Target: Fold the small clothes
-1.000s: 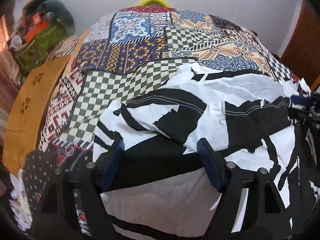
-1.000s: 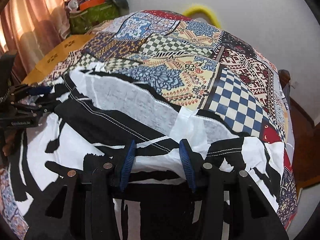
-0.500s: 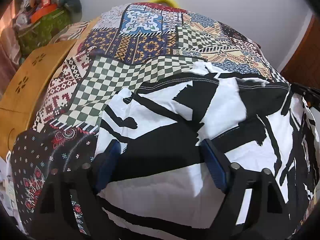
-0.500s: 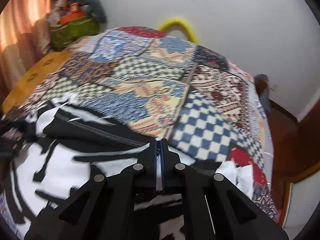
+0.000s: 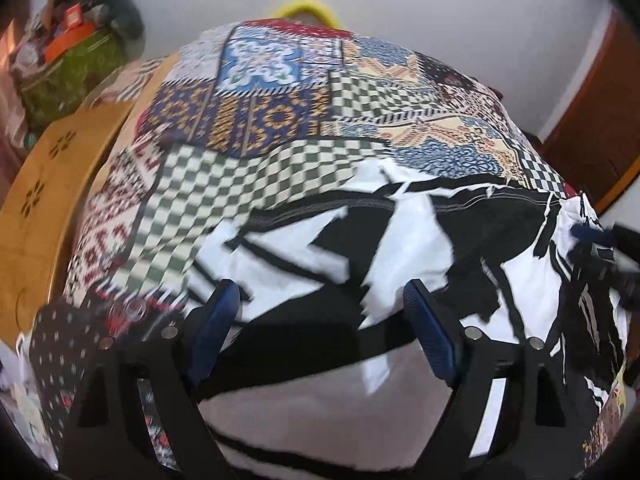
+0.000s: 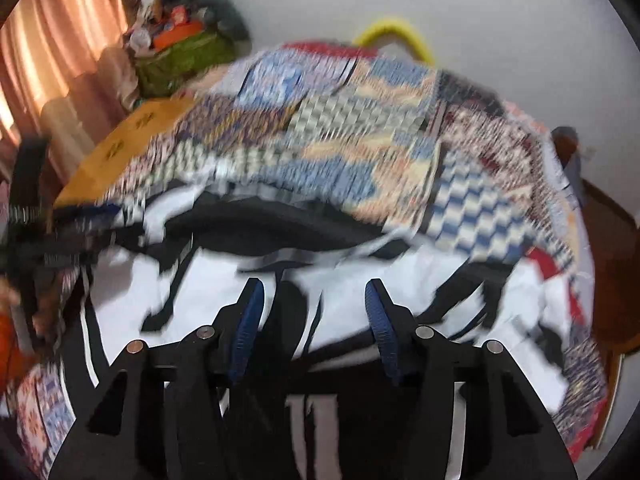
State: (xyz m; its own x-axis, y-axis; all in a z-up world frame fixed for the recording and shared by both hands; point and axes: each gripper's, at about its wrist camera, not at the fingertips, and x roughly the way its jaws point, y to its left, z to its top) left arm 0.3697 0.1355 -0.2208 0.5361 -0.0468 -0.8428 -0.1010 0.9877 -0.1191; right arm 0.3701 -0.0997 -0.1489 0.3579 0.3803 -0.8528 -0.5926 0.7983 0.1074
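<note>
Left gripper, right gripper: jaws wide, gripping nothing. Black-white garment at 12 o'clock, long axis 9–3. Nearer arm unclear.

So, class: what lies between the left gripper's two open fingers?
In the left wrist view, only the black-and-white garment lies between the left gripper fingers, ungripped.

The left gripper is matte black plastic, its two angular fingers faced on the inside with ribbed dark-blue pads and set with round silver screw heads along the top. The right gripper has the same build: black arms with triangular cut-outs, blue ribbed pads, and silver screws.
</note>
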